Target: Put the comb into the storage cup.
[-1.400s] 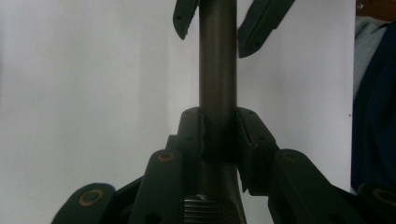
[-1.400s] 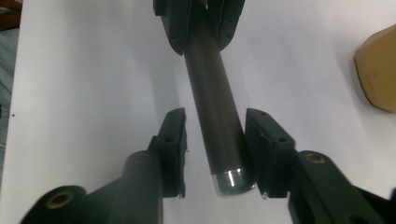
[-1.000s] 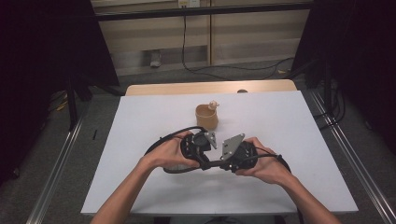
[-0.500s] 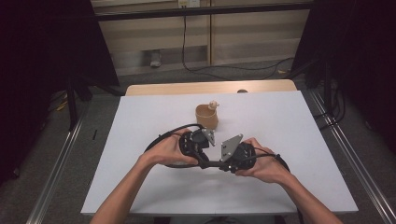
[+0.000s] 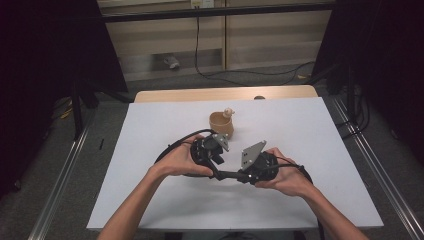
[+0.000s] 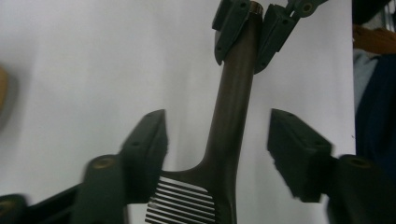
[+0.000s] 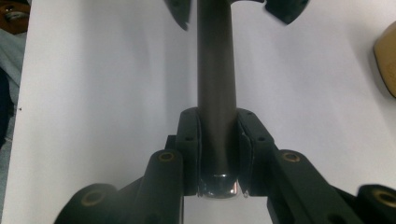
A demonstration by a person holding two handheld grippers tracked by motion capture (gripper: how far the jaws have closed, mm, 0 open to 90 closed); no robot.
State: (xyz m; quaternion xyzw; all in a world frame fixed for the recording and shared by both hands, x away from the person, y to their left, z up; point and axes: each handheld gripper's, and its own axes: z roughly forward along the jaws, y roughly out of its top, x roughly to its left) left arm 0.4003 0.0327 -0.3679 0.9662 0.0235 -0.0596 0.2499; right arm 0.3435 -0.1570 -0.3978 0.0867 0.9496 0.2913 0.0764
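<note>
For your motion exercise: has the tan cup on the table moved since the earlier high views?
No. The tan cup sits at the same spot below the table's far wooden edge.

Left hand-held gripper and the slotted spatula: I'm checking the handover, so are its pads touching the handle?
Apart. The left gripper view shows the left hand-held gripper open, white table visible between each pad and the spatula handle.

A lab-like recording room: a plain white table [image 5: 150, 200] stands between dark curtains [image 5: 50, 65], with metal rails [image 5: 55, 195] beside it and loose cables [image 5: 240, 75] on the floor beyond it.
</note>
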